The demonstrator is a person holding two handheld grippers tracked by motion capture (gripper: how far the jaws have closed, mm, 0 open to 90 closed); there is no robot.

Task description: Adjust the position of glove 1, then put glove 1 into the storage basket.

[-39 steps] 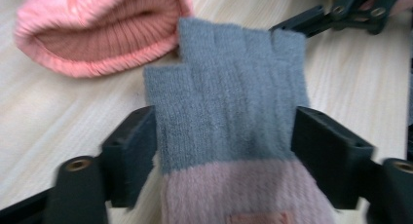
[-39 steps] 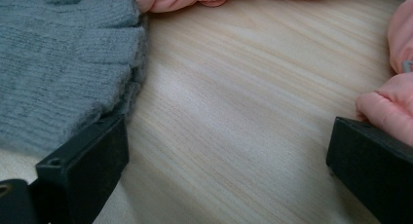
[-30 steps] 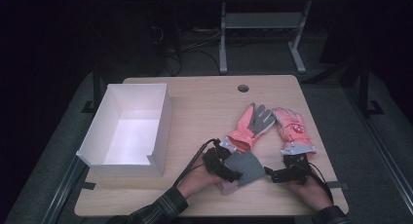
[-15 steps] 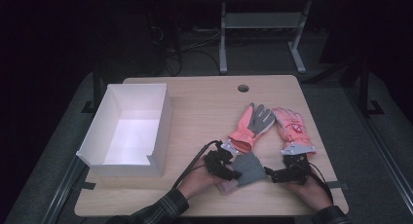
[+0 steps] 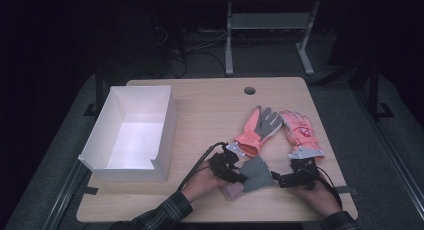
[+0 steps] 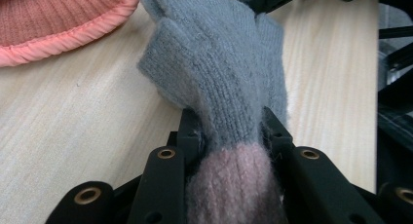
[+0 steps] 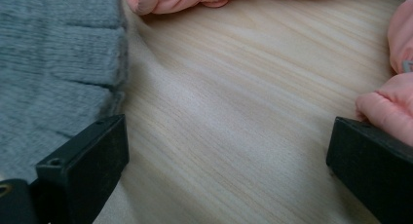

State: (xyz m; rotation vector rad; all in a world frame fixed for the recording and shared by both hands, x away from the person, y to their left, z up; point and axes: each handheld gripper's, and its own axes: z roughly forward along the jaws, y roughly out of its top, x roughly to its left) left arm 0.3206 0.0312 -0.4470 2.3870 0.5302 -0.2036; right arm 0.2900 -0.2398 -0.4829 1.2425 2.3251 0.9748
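High view: box [image 5: 131,135] (white) left.

Three gloves lie on one wooden table [image 5: 210,100]: two pink gloves [image 5: 257,127] (one palm-up) and one grey knitted glove [image 5: 256,173], beside one white box [image 5: 135,132].

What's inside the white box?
The white box looks empty: its pale floor shows with nothing on it. The front wall hides a thin strip of floor just behind it, so something flat there would be covered.
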